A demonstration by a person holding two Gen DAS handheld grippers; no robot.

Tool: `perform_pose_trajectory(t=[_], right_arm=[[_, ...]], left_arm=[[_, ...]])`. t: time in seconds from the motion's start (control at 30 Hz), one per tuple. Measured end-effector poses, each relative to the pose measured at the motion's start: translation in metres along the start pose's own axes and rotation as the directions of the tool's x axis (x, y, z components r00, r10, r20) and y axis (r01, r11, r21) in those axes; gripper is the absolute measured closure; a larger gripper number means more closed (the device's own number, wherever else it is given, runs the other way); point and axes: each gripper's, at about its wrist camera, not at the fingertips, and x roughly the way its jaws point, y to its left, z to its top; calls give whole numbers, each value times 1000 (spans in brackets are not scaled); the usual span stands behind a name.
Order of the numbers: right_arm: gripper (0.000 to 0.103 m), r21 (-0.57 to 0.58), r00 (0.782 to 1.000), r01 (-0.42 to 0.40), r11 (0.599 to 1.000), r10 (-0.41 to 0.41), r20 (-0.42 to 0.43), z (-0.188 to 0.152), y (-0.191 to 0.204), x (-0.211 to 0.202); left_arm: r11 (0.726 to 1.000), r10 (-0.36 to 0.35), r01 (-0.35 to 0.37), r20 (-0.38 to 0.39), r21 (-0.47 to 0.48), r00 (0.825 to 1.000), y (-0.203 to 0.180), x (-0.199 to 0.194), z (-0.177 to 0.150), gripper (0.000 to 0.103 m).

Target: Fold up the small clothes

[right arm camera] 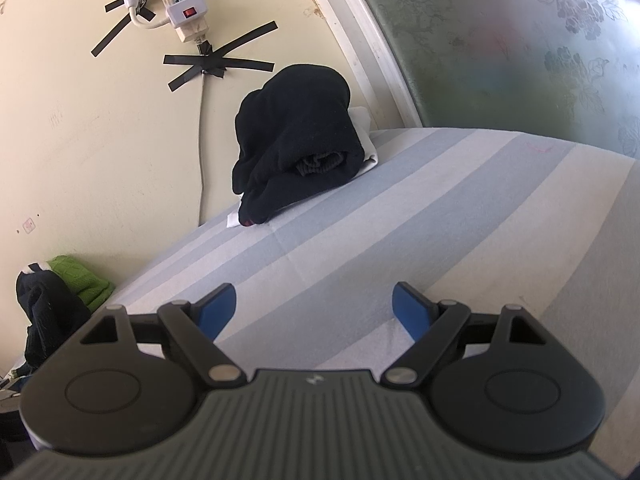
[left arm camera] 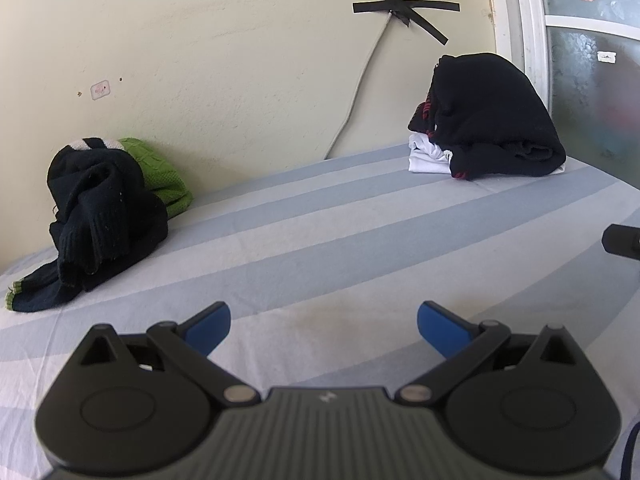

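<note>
Your left tongs are spread wide and hold nothing, their blue pads hovering over a bed sheet striped in pale blue and white. Ahead of these tongs and well off to their left, a heap of unfolded clothes lies against the cream wall: a dark navy knit garment, crumpled, with a green-trimmed cuff trailing toward you, and a bright green knit piece just behind it, touching it. Ahead and to the right of the left tongs, near the far edge of the bed, a folded dark garment sits on top of a folded white one; a red-striped edge shows on the dark one. At the far right of the left view, a dark part of the other tool pokes in. Your right tongs are also spread wide and empty, above the same striped sheet. From them, the folded dark garment on the white one is straight ahead and slightly left, well apart from the pads. The unfolded navy piece and green piece sit far to the left of the right tongs. On the wall above the folded pile, a white power strip is fixed with crossed black tape, and a cord runs down from it. A frosted patterned window lies ahead to the right.
</note>
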Motion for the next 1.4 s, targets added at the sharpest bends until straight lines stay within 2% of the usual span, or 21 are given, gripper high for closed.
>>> perform_pose_trajectory(t=[1.4], right_arm=[[15,-2,1000,-1,1000,1,-2,0,0,0]], left_arm=[[999,30,-31,-32,-8,999,3,3,1,0]])
